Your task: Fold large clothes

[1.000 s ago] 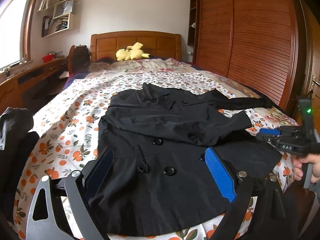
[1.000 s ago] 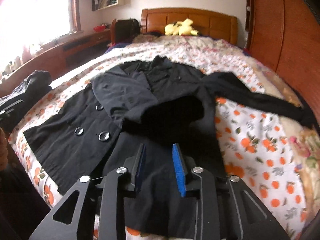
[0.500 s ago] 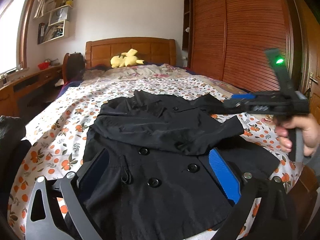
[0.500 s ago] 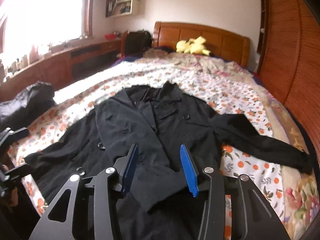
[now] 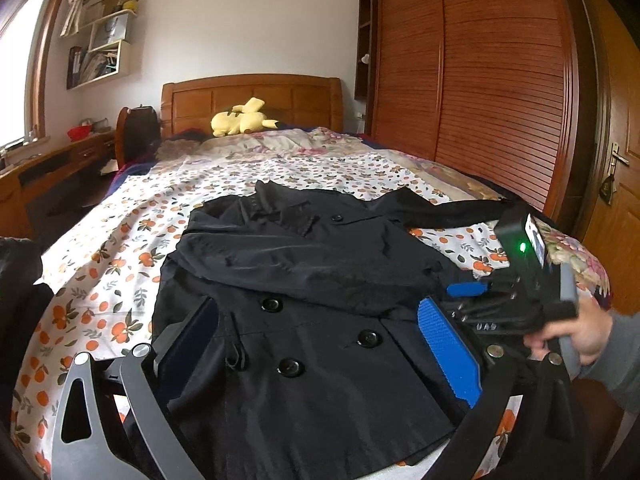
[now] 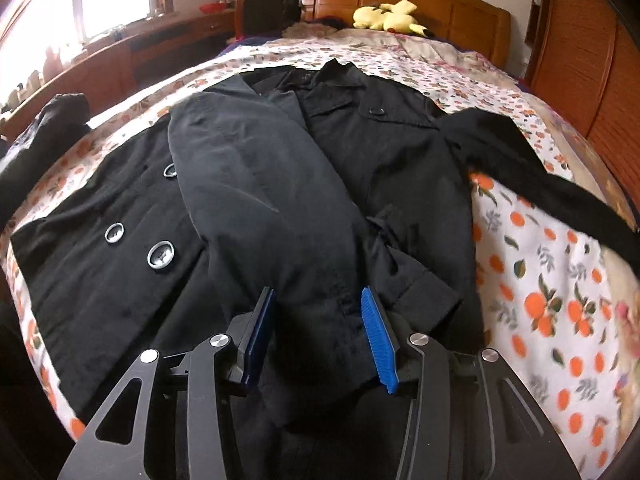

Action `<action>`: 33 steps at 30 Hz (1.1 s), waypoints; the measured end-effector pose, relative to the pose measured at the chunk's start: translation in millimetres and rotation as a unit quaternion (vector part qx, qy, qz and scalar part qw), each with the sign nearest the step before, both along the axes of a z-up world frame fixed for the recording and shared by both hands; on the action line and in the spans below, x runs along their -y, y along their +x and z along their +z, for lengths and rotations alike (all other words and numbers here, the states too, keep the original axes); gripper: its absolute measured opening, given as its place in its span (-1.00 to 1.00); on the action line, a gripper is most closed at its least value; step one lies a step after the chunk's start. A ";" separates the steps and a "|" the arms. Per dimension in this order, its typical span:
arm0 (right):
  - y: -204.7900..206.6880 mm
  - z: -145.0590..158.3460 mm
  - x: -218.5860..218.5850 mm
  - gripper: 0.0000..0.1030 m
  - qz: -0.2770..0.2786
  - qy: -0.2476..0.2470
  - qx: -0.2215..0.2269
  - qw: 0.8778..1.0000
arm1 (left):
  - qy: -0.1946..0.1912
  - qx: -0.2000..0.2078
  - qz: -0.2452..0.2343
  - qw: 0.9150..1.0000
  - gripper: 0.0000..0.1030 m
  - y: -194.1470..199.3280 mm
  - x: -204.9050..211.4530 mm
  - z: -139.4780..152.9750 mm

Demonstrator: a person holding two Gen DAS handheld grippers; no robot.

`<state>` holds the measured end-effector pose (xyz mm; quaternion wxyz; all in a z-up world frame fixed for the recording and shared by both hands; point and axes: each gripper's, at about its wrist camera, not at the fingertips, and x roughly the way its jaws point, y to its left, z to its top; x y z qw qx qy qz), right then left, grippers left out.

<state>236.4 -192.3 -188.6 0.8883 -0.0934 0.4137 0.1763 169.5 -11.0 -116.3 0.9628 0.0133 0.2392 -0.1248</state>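
A large black double-breasted coat (image 5: 304, 288) lies front up on the bed, also in the right wrist view (image 6: 256, 184). One sleeve (image 5: 288, 256) is folded across the chest; the other sleeve (image 6: 560, 176) stretches out to the right over the sheet. My left gripper (image 5: 316, 344) is open wide above the coat's lower front, empty. My right gripper (image 6: 320, 332) is open, low over the cuff end of the folded sleeve; it also shows in the left wrist view (image 5: 468, 290) at the coat's right edge.
The bed has an orange-print sheet (image 5: 120, 248) and a wooden headboard (image 5: 256, 100) with a yellow plush toy (image 5: 240, 118). A wooden wardrobe (image 5: 480, 80) stands on the right, a desk (image 5: 48, 160) on the left. Dark clothing (image 6: 44, 128) lies at the bed's left edge.
My right gripper has come down from raised above the coat to the folded sleeve's cuff. My left gripper has shifted slightly and stays open above the hem.
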 end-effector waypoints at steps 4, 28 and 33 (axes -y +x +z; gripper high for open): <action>-3.8 -7.2 6.1 -0.17 -0.005 0.026 0.012 1.000 | 0.008 0.003 -0.006 1.000 0.95 2.5 5.3 5.9; -11.5 -15.1 9.2 -0.17 -0.004 0.040 0.051 0.998 | 0.036 -0.011 -0.008 0.999 0.95 114.4 28.9 -33.6; -11.6 -14.5 8.3 -0.17 -0.005 0.037 0.054 0.998 | 0.038 -0.017 -0.008 0.999 0.95 132.5 25.6 -52.0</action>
